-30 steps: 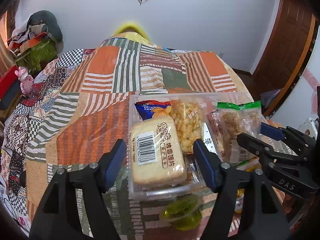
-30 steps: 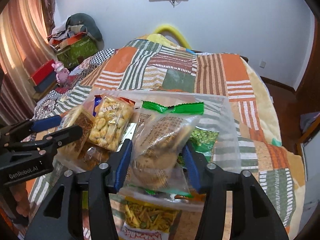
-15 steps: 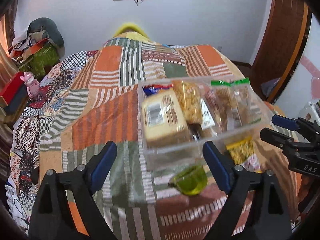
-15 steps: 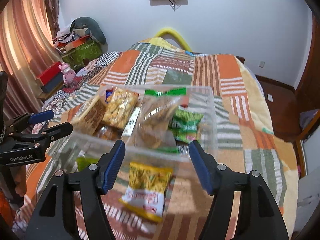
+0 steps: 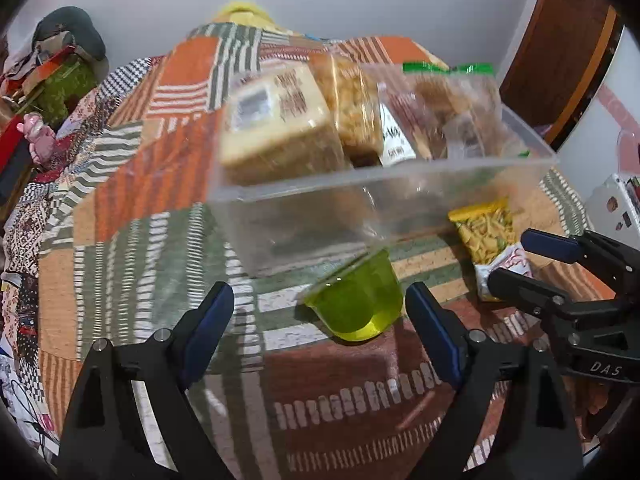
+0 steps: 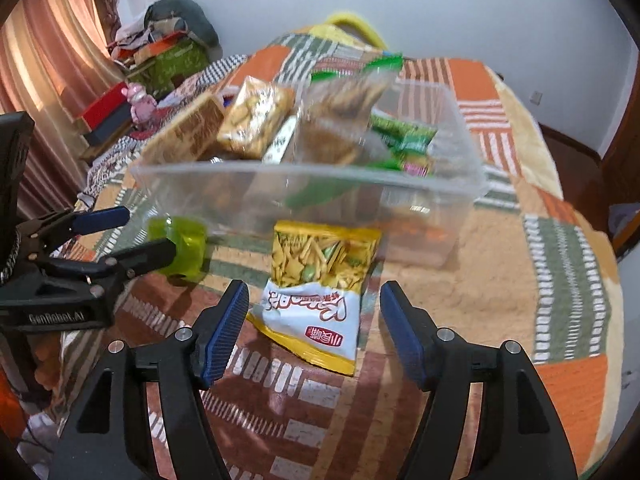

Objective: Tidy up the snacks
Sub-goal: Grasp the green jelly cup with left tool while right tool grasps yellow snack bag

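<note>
A clear plastic bin (image 5: 360, 180) stands on the patchwork bedspread, holding a bread pack (image 5: 276, 120), a puffed-snack bag (image 5: 352, 96) and a green-topped zip bag (image 5: 448, 96). In front of it a green jelly cup (image 5: 356, 304) lies on its side. My left gripper (image 5: 320, 296) is open, the cup just inside its right finger, untouched. A yellow-and-white snack bag (image 6: 320, 276) lies flat before the bin (image 6: 460, 184). My right gripper (image 6: 314, 292) hangs open over the bag's lower half, pads apart from it. Each gripper shows in the other view, the right gripper (image 5: 514, 258) and the left gripper (image 6: 144, 230) beside the jelly cup (image 6: 184, 248).
The bedspread (image 6: 500, 320) stretches far behind and to the right of the bin. Boxes, clothes and a pink toy (image 6: 140, 100) crowd the left side by a curtain. A wooden door (image 5: 560, 60) and a white box (image 5: 612, 208) are at the right.
Both grippers have let go of the packs they held in the bin, opened wider, drawn back and sunk toward the bedspread. The jelly cup and yellow bag now lie between their fingers.
</note>
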Demonstrator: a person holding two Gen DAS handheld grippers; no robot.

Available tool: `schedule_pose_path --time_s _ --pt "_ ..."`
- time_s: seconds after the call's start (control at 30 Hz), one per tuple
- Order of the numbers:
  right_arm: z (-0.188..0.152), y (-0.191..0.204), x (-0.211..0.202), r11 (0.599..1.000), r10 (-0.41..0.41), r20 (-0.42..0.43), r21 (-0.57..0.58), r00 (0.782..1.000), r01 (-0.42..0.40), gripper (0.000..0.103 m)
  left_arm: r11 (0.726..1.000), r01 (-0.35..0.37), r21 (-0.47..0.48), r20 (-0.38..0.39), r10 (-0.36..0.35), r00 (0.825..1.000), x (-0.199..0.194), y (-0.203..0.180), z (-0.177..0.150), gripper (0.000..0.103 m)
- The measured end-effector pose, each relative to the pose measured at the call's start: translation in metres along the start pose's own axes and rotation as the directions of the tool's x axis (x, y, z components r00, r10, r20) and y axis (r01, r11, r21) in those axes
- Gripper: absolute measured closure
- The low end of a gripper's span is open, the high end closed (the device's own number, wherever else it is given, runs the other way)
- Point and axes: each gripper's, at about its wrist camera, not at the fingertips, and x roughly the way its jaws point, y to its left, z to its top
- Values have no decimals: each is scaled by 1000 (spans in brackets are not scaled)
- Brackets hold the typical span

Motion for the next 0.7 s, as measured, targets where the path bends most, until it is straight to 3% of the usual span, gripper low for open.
schedule_pose_path --time_s 0.17,0.27,0.3,0.43,0.7 --pt "7 -1 18 1000 21 -43 24 999 -20 38 1000 13 5 -12 -13 1000 14 -6 1 23" --pt "8 3 20 1000 8 -41 11 999 -8 41 999 33 5 -31 -33 999 22 -8 0 39" --pt "7 5 20 1000 5 -40 5 999 -5 47 999 45 3 -37 -45 998 23 -8 -1 44" --pt "7 9 19 1000 2 -40 -19 999 -2 55 998 52 27 -29 -52 998 20 -11 -3 45" --pt "0 23 1 997 -25 10 -73 1000 26 58 997 58 41 3 -58 998 -4 -17 -7 45"
